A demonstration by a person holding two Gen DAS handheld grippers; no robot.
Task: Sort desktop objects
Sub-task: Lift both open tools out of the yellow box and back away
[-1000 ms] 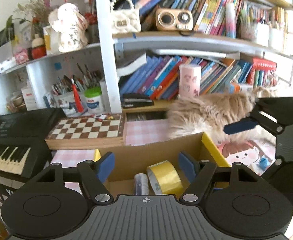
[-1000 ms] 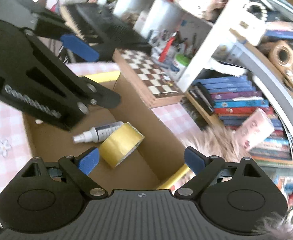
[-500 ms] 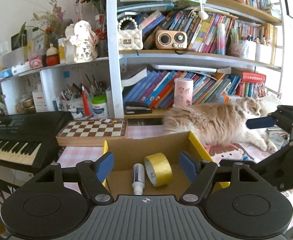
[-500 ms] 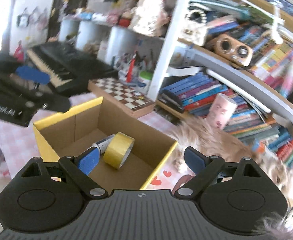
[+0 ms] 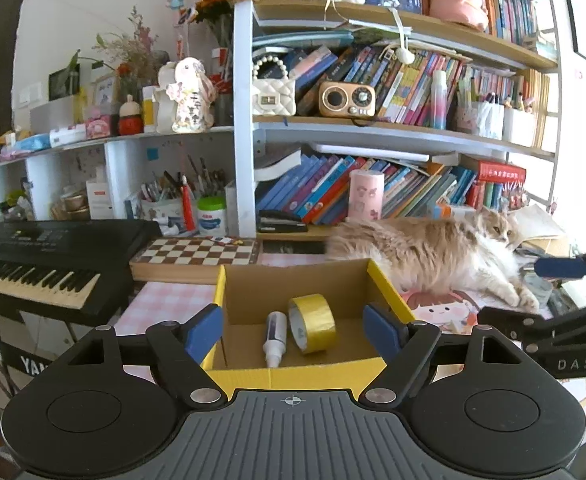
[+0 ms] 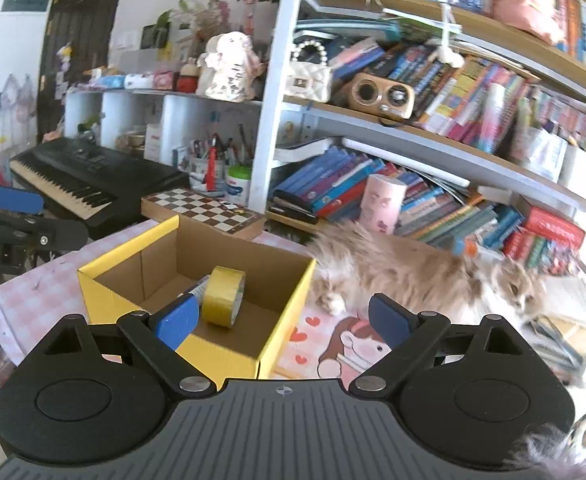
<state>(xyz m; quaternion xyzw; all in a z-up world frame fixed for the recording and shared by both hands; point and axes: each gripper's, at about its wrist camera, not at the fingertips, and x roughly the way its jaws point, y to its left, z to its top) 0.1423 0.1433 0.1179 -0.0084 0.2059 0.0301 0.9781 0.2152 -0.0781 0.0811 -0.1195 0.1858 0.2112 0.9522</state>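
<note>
Both grippers are empty — the left gripper [image 5: 293, 330] has its jaws opening, the right gripper [image 6: 281, 320] stands released. In the yellow-edged cardboard box [image 5: 385, 282] on the bench, a yellow tape roll [image 5: 313, 322] stands on edge beside a lying white bottle [image 5: 275, 334] — a cat [image 5: 425, 256] sprawls behind.

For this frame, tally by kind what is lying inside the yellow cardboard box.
Inside the box:
Yellow tape roll: 1
Small white bottle: 1
Total: 2
Both grippers are outside the box and hold nothing.
</note>
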